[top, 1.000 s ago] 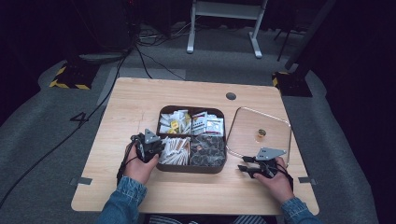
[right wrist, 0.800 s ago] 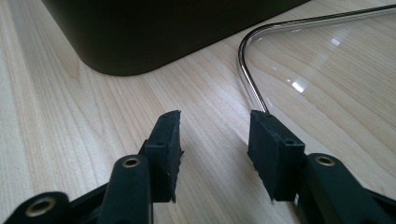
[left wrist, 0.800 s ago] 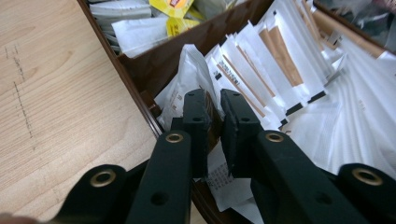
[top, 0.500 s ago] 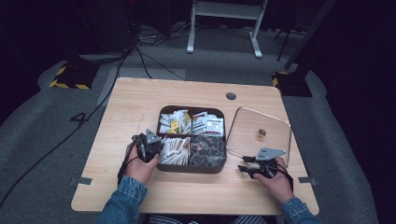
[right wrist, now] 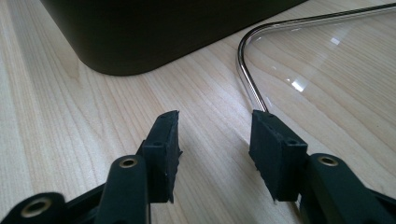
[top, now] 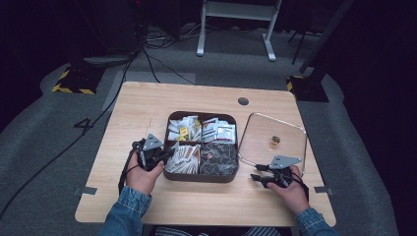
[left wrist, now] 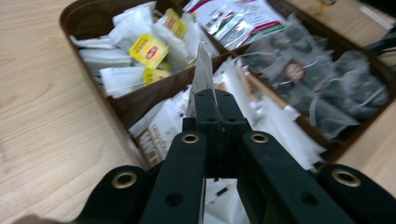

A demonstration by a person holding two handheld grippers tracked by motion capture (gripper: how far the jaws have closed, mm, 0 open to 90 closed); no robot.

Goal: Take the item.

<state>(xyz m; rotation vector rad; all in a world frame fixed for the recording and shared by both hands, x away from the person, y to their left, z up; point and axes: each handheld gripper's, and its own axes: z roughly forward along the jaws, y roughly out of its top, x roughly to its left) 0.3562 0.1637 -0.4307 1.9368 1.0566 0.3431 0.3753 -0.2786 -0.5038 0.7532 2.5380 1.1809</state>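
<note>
While my left gripper [left wrist: 217, 109] stands over the near-left compartment of the brown tray [top: 169, 119], its jaws have just closed tight on a white sachet [left wrist: 203, 74] that sticks up edge-on between them. My right gripper [right wrist: 215, 140] rests low over the table [right wrist: 56, 116], jaws partly apart and holding nothing, just beside the clear lid [right wrist: 327, 70].
</note>
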